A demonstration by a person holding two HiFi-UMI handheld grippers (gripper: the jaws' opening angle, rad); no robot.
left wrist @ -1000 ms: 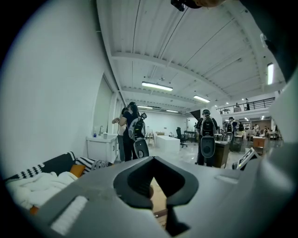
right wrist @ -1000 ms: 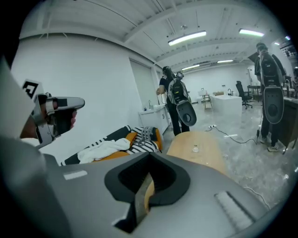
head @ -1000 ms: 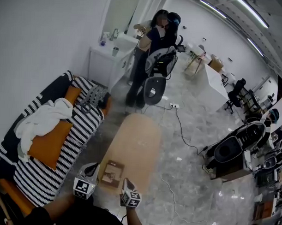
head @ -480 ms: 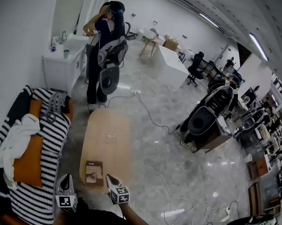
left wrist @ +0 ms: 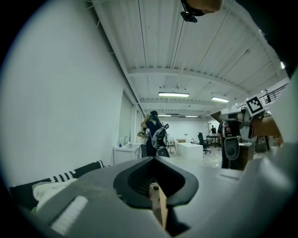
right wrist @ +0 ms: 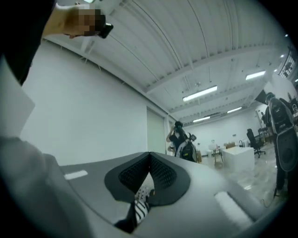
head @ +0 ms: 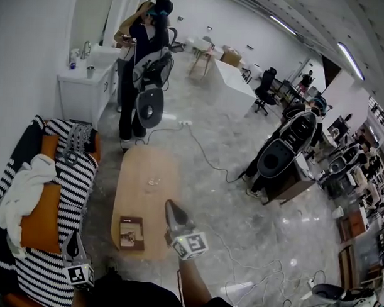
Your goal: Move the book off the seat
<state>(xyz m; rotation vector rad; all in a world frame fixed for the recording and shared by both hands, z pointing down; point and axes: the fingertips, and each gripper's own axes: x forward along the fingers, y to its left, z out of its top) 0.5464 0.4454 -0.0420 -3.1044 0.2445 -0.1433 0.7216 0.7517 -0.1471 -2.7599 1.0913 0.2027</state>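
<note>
One book [head: 131,232] lies flat on the single oval wooden table [head: 150,180], at its near end in the lower centre of the frame, clear of the striped sofa [head: 65,189] at the left. There are two grippers. The left gripper [head: 71,238] hangs over the sofa's lower corner and the right gripper [head: 171,209] stands just beside the book. Both have their jaws clenched together on nothing. One white cloth [head: 24,188] lies on the sofa.
</note>
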